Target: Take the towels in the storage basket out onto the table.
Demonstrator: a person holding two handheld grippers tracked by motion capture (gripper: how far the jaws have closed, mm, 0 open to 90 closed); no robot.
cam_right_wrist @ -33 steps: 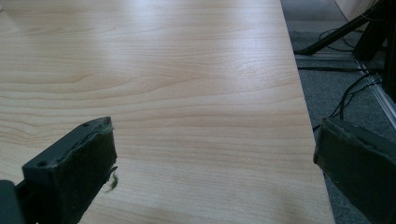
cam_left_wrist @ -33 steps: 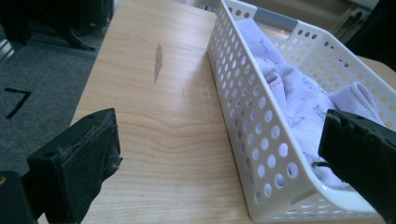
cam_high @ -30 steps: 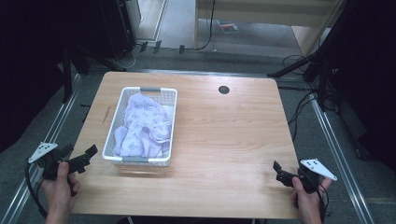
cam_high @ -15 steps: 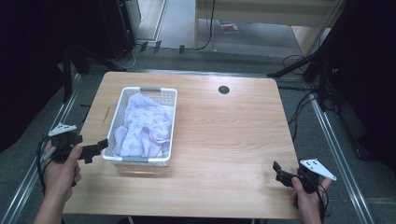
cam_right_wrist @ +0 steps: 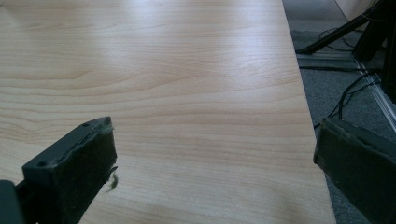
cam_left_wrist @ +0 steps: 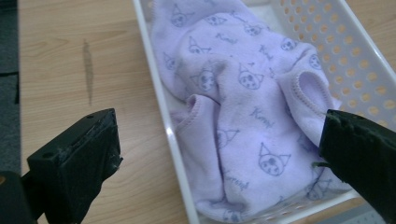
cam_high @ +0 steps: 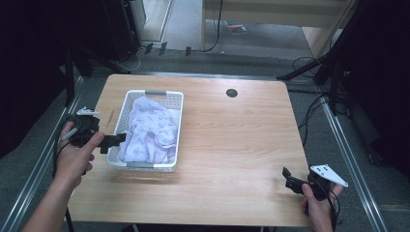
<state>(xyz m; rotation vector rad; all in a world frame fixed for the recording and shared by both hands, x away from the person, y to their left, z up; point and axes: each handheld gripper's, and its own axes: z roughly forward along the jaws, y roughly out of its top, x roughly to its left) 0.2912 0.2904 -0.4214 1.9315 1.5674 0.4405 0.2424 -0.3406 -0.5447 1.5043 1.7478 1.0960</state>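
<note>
The left tool [cam_high: 112, 140] hung wide open at the white basket's [cam_high: 171, 121] near-left rim — lilac printed cloth [cam_left_wrist: 238, 107] lay inside, between its jaws. The right tool [cam_high: 290, 180] gaped over bare desk [cam_high: 232, 145].

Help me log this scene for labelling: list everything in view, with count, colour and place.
basket: one, white perforated plastic, left part of table.
garment: one, lilac with cat-face print, bunched inside the basket.
table: one, light wood, centre.
grommet: one, dark, round, far side of tabletop.
cables: several, black, floor to the right.
left gripper: one, black, open, over the basket's left rim.
right gripper: one, black, open, near right corner.
</note>
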